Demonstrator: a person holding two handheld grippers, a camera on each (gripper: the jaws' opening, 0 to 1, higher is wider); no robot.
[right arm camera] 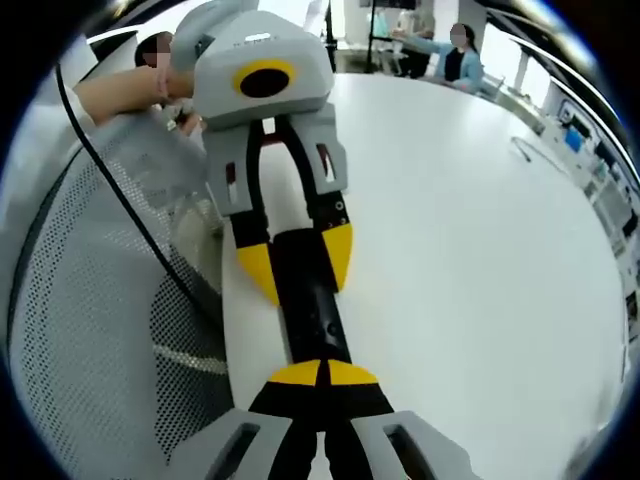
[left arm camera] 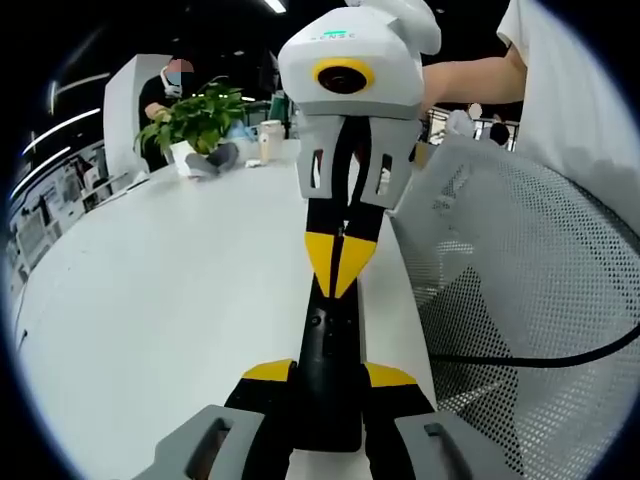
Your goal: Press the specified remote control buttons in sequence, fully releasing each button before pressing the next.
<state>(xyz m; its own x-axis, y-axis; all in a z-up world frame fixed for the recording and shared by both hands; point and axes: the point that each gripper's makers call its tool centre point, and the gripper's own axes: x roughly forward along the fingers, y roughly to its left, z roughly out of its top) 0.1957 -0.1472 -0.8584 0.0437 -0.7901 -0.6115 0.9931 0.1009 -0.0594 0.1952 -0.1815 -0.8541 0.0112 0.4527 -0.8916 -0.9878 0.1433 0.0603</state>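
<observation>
Left gripper (left arm camera: 328, 385): clamped on near end of black remote (left arm camera: 328, 350).
Remote: long way points ahead, above white table (left arm camera: 150, 300).
Right gripper (right arm camera: 322, 378): tips pinched together, pressing down on remote's top.
Far: plant (left arm camera: 200, 118).

L gripper (left arm camera: 325, 385) clamped on black remote (left arm camera: 326, 350), R gripper (left arm camera: 340, 262) tips closed over remote's far end, white table (left arm camera: 160, 300), potted plant (left arm camera: 198, 125) far back

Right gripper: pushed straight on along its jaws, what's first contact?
The right gripper's shut tips look to be on the black remote; next in line is the left gripper clamping it.
</observation>
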